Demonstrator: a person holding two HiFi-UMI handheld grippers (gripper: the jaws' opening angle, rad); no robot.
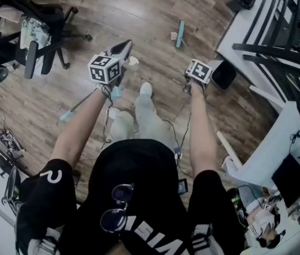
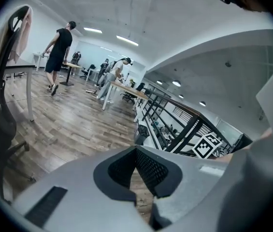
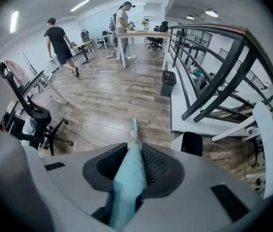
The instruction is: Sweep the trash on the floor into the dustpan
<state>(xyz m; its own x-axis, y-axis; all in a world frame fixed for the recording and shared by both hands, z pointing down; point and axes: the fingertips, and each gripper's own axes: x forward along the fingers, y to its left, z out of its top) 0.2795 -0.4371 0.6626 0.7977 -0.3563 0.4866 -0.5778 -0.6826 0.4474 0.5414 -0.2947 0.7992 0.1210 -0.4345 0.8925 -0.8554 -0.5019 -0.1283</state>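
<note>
Teal broom (image 3: 126, 187) held in right gripper (image 3: 134, 148), jaws clamped on the handle. Shaft runs fwd and down to broom head (image 1: 180, 34), which sits on wood floor (image 1: 139, 9) well ahead of the person's feet.

Small white scrap (image 1: 173, 35) lies just beside the head, on its left. Second scrap, white and crumpled (image 1: 134, 61), is on the floor right next to the tip of left gripper (image 2: 136, 150).

Left jaws drawn together at the tips, nothing seen betw. them, floor showing through the slit behind.

Thin rod (image 1: 80, 104) w/ teal end runs out from under left forearm; can't tell what it belongs to.

Black bin (image 1: 224, 74) just right of right gripper, against white platform edge. Office chair (image 1: 38, 31) far left, well apart from both scraps.
</note>
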